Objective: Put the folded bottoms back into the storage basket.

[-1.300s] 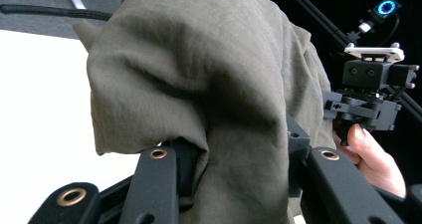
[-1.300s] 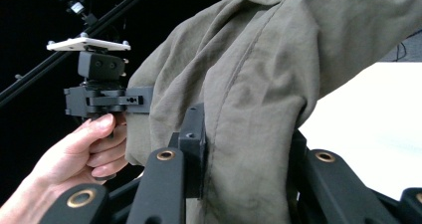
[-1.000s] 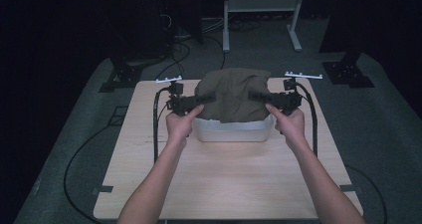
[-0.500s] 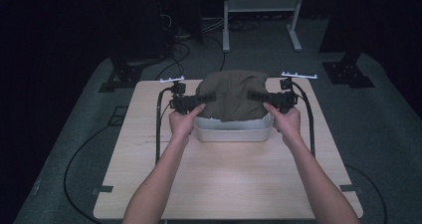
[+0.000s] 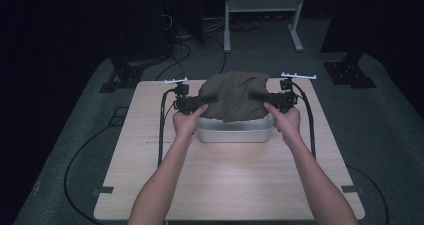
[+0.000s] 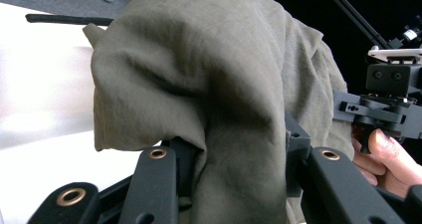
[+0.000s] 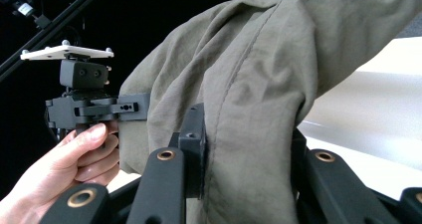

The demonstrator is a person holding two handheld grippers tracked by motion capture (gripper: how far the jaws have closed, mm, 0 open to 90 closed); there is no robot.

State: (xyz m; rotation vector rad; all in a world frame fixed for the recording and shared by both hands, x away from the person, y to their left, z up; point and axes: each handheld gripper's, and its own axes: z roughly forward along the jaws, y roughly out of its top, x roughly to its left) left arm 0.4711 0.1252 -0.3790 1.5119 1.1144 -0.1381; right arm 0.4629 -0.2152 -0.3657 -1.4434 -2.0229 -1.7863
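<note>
Two grippers on cloth (image 5: 235, 96) | left gripper (image 5: 206, 99) pinching left side fold, right gripper (image 5: 256, 95) pinching right side fold | cloth bunched over tray (image 5: 235, 134) near far edge of worktop (image 5: 225, 185), centre | likely step: lifting cloth clear | keep both pinches firm, raise evenly, avoid dragging tray.

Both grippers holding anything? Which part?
Yes: the olive cloth, over the metal tray. Left gripper pinches its left side, right gripper its right side.
</note>
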